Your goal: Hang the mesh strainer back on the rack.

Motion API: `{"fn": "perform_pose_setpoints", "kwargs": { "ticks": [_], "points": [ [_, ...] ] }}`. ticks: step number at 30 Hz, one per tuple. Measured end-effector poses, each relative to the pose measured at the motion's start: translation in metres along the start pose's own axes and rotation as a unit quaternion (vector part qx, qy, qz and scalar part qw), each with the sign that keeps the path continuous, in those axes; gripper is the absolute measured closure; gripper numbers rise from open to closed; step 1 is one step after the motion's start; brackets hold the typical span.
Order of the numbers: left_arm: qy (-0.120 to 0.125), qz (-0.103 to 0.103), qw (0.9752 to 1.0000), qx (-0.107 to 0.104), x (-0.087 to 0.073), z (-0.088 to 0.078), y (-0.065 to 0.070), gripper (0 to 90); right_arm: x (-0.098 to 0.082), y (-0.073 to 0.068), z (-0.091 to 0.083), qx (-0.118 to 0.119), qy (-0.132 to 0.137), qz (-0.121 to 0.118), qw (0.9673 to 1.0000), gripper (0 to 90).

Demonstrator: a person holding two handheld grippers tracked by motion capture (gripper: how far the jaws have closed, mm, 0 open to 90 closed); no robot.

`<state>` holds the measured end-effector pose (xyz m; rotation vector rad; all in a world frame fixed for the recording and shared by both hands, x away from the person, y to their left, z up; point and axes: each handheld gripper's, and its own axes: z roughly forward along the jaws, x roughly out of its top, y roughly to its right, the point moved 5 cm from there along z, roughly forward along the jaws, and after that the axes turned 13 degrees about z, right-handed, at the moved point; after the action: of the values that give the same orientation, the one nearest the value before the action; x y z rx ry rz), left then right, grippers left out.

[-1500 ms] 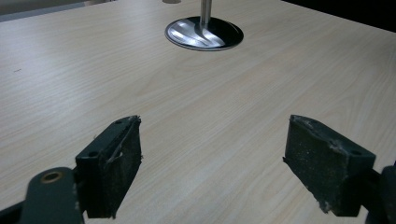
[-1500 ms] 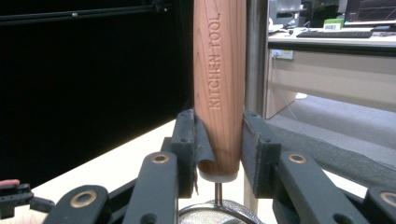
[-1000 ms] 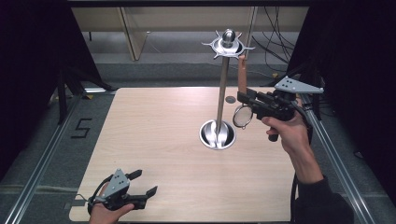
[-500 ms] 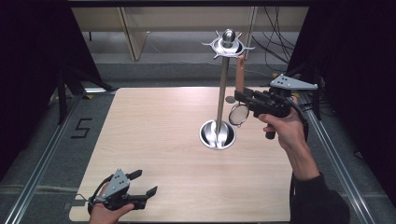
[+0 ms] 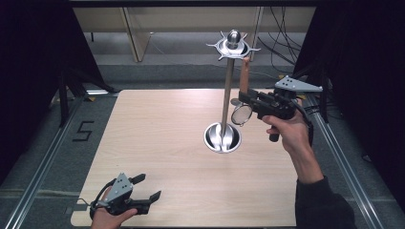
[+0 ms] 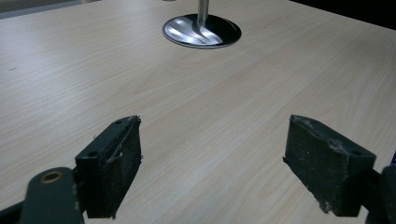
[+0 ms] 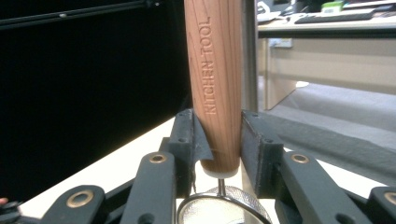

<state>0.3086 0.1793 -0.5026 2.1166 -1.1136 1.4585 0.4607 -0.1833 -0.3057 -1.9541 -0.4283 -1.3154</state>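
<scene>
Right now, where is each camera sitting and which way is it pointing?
High view: above the person's side, looking forward and down at the table; forearms show.
Left gripper view: low over the table, facing the stand's base; open jaws show.
Right gripper view: level, jaws clamping the strainer's wooden handle.
High and left share the stand's base.

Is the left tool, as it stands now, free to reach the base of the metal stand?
Probably yes: only bare table lies between the open left tool and the stand's round base.

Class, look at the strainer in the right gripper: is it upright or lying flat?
Upright: the strainer's wooden handle rises straight up between the right gripper's jaws, mesh bowl hanging below.
</scene>
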Motion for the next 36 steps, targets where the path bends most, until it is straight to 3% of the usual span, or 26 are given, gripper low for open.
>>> {"fn": "perform_pose_setpoints", "kwargs": {
  "ticks": [1,3,6,12,16,19,20,25,27,30,31,36],
  "points": [
    [-0.004,-0.002,1.0,0.001,0.0,0.0,0.0,17.9,0.001,0.001,0.001,-0.002,0.008,-0.016,0.9998,68.2],
    [-0.003,-0.002,1.0,-0.001,0.0,0.0,0.001,17.9,-0.002,-0.001,0.002,-0.003,0.004,-0.002,1.0,68.3],
    [-0.002,0.005,1.0,-0.003,0.0,0.001,0.0,17.9,-0.005,0.0,0.004,-0.003,0.003,0.001,1.0,67.1],
    [-0.003,-0.002,1.0,-0.003,0.0,0.001,0.001,17.8,-0.006,0.003,0.004,0.005,0.012,0.014,0.9998,63.6],
    [-0.004,-0.003,1.0,-0.003,-0.001,0.0,0.001,17.8,-0.005,0.002,-0.003,0.005,0.025,0.031,0.9992,54.0],
    [-0.005,-0.002,1.0,-0.004,-0.001,0.0,0.002,17.8,-0.005,0.001,-0.007,0.007,0.026,0.03,0.9992,51.9],
    [-0.012,0.005,0.9999,-0.002,-0.002,-0.001,0.001,17.8,-0.006,0.0,-0.01,0.004,0.029,0.028,0.9992,47.4],
    [-0.004,-0.001,1.0,-0.003,-0.001,0.0,0.002,17.8,-0.012,-0.005,-0.014,-0.001,0.022,0.011,0.9997,40.5],
    [-0.007,0.001,1.0,-0.003,-0.001,0.0,0.002,17.8,-0.018,-0.006,-0.018,-0.003,0.04,0.011,0.9991,38.7],
    [-0.005,0.001,1.0,-0.005,-0.001,0.0,0.002,17.8,-0.026,-0.006,-0.018,-0.004,0.035,0.009,0.9993,38.8],
    [-0.005,0.006,0.9999,-0.008,0.0,0.0,0.002,17.8,-0.031,-0.004,-0.016,-0.012,0.015,0.015,0.9997,37.9],
    [0.001,0.003,1.0,-0.001,0.0,0.001,0.003,17.8,-0.036,-0.003,-0.013,-0.013,0.012,0.013,0.9998,37.1]
  ]
}}
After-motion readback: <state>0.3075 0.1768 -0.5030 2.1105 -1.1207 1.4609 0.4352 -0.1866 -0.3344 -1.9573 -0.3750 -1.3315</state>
